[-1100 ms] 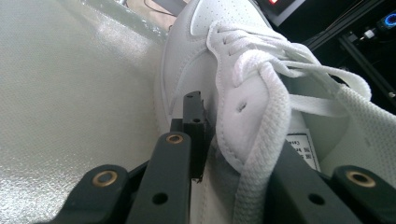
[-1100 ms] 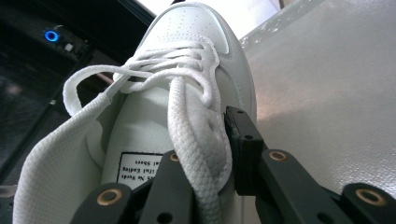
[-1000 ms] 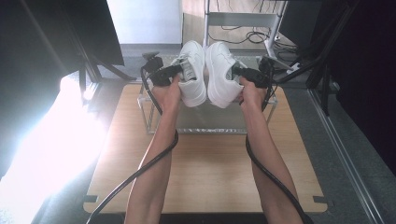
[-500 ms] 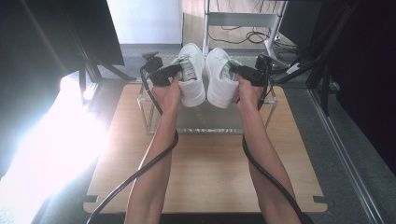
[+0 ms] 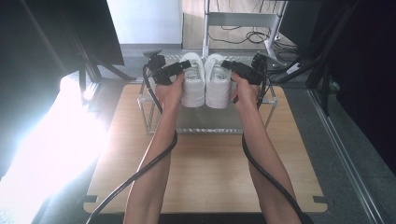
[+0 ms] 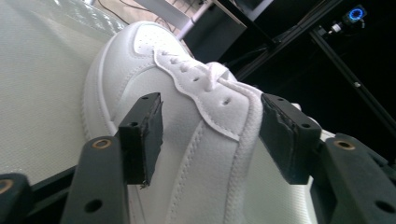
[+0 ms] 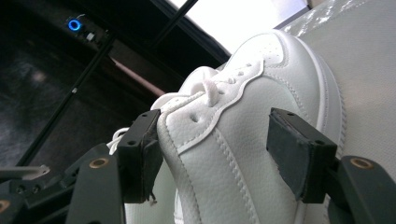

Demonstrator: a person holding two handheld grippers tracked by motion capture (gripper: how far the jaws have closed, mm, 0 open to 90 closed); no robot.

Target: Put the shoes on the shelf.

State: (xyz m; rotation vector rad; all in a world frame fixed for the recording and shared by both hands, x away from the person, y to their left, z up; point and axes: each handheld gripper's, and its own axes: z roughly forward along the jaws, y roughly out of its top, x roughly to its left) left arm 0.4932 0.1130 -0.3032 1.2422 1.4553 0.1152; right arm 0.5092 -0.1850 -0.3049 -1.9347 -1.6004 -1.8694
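Note:
Two white sneakers stand side by side, touching, on a clear rack [image 5: 205, 125]. Their toes point toward me. The left shoe [image 5: 194, 89] has my left gripper [image 5: 187, 66] at its outer side near the collar. The right shoe [image 5: 218, 89] has my right gripper [image 5: 227, 65] at its outer side. In the left gripper view the jaws of the left gripper [image 6: 210, 135] stand wide apart against the shoe's side wall [image 6: 187, 84], one pad by the sole and one by the collar. The right gripper [image 7: 215, 149] is open the same way on its shoe [image 7: 252, 93].
The rack sits at the far end of a wooden table [image 5: 210, 168]. Black cables trail from both grippers along the forearms. Dark frames and stands flank the table, and a white metal stand [image 5: 233, 21] with floor cables lies beyond it. Strong glare washes out the left side.
The right shoe has slid a little left, closing the gap to the left shoe. Both hands have edged slightly inward.

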